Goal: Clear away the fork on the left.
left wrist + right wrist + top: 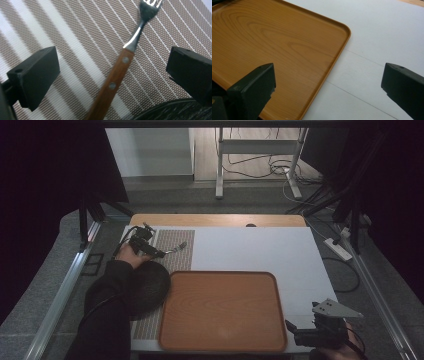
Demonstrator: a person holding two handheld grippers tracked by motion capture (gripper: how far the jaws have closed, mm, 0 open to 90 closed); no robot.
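I used the tray (223,312) as landmark: wooden, empty, on the near middle of a white sheet (260,250) that covered most of the table (215,219). A strip of bare wood showed beyond the sheet's far edge.

Left of the tray lay a woven striped mat (172,249), running from the near edge to well beyond the tray's far left corner. A dark round plate (148,287) sat on the mat, touching or just beside the tray's left edge.

My left tongs (161,253) were over the mat beyond the plate, jaws wide apart on either side of the fork (117,72), not touching it. The fork lay flat on the mat, wooden handle toward me, tines away.

My right tongs (291,327) hung by the tray's near right corner, jaws wide apart, nothing between them.

Room: dim, grey carpet (200,200), white desk frame (260,150) with loose cables (280,170) beyond the table, power strip (338,248) on the floor far right of the tray.
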